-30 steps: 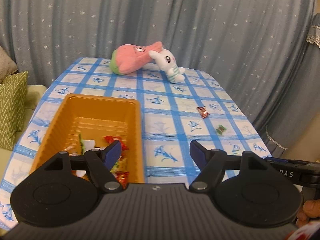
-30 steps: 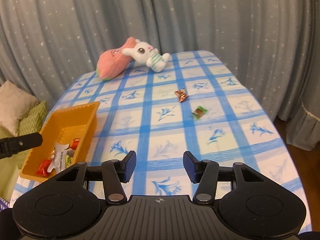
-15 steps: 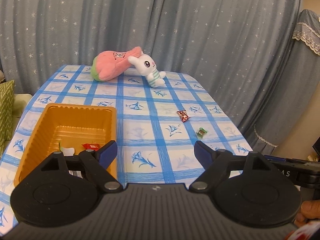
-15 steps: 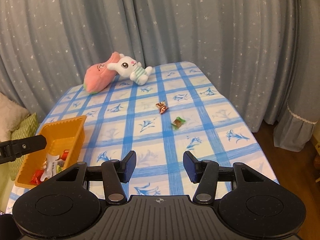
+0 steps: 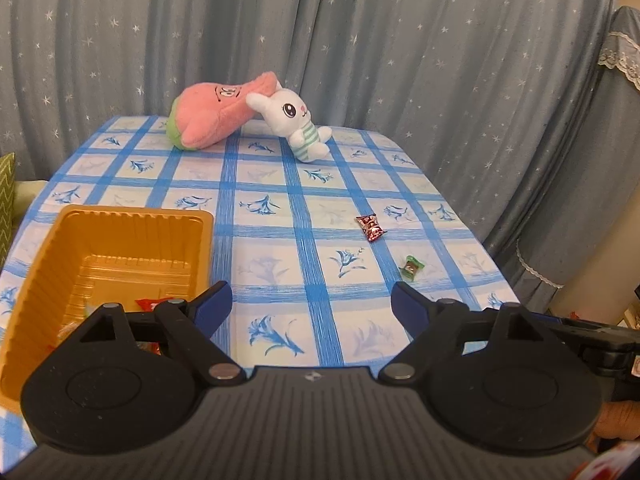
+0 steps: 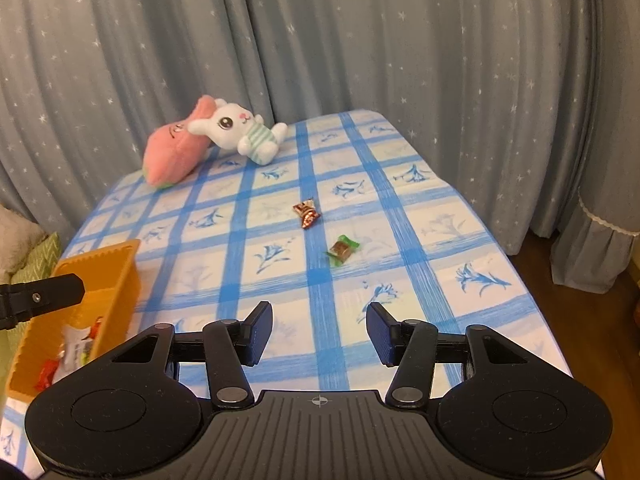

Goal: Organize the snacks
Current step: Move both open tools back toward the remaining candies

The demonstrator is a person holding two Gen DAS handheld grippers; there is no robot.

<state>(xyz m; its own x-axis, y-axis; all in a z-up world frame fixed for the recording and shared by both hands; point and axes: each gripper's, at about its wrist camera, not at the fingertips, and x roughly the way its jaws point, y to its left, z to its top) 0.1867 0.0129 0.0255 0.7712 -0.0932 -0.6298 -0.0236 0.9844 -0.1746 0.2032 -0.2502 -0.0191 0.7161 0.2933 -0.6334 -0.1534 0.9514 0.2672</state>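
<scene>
An orange tray (image 5: 132, 216) sits at the near left of the table, with several wrapped snacks (image 6: 76, 352) in its near end. A red-wrapped candy (image 5: 371, 228) and a green-wrapped candy (image 5: 411, 267) lie loose on the cloth to the right. My left gripper (image 5: 312, 300) hovers over the tray's right edge and the cloth; its jaws are opening with nothing between them. My right gripper (image 6: 320, 332) stands open and empty near the table's front edge, short of the red candy (image 6: 306, 213) and the green candy (image 6: 342, 249).
A pink plush (image 5: 216, 116) and a white bunny plush (image 5: 296, 124) lie at the table's far end, in front of a starred grey curtain. A green cushion (image 5: 6, 196) sits off the left side. The table's right edge (image 6: 520, 280) drops to the floor.
The left gripper's jaws have widened and it has drawn back from over the tray, which now sits lower left. The right gripper has also pulled back, so more of the table shows.
</scene>
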